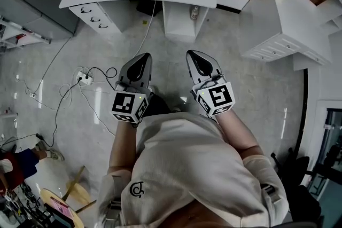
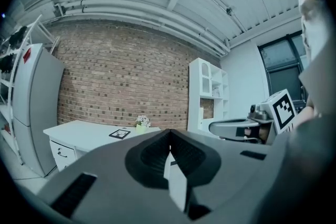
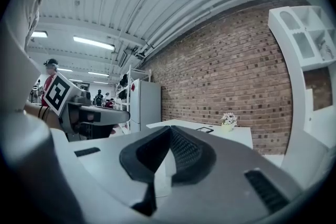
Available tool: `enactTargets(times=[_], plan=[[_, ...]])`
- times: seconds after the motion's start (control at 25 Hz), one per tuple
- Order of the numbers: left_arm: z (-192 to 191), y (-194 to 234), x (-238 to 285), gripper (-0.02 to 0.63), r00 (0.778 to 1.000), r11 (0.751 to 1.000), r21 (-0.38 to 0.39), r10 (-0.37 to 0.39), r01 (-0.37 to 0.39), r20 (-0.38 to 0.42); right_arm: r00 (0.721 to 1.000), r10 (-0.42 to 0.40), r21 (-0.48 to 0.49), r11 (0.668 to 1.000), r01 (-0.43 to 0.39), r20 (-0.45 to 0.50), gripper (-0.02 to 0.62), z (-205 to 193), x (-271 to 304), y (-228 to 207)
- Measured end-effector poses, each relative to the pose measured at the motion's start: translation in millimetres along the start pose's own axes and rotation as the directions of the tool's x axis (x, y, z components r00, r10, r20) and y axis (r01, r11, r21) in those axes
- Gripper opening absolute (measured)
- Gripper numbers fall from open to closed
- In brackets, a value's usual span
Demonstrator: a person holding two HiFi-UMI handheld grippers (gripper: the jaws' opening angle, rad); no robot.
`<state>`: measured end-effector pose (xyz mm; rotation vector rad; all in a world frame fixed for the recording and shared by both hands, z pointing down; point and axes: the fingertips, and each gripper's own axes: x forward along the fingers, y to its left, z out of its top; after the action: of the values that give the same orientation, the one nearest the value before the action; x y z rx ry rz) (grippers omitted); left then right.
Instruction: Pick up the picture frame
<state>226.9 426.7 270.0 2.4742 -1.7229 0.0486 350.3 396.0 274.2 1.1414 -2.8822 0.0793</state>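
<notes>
soft, even indoor light fills the head view, with pale glare patches on the glossy floor (image 1: 251, 88) and only faint shadows. ceiling strip lights (image 3: 93, 42) glow in the right gripper view. both gripper views bend hard toward black, vignetted corners. the brick wall (image 2: 121, 86) looks fairly sharp, while the left gripper (image 2: 169, 134) and right gripper (image 3: 169, 129) look soft up close.

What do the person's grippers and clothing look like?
The left gripper and right gripper are grey tapered shells with black ribbed insets; each carries a white cube with black square markers. The person wears a pale ribbed top with a small dark logo.
</notes>
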Motion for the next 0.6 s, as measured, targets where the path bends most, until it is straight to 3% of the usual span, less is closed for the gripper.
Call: enactTargets(times=[0.28, 0.6], plan=[[1.3, 40.7, 14.4, 0.014, 1.000, 1.000, -0.003, 0.014, -0.014, 0.009, 1.000, -0.007, 0.012, 1.000, 0.007, -0.010, 0.008, -4.5, 40.8, -3.7], [13.4, 138.9, 55.4, 0.014, 0.999, 1.000, -0.003, -0.027, 0.027, 0.025, 0.999, -0.051, 0.021, 0.998, 0.051, -0.018, 0.008, -6.3, 144.5, -2.0]])
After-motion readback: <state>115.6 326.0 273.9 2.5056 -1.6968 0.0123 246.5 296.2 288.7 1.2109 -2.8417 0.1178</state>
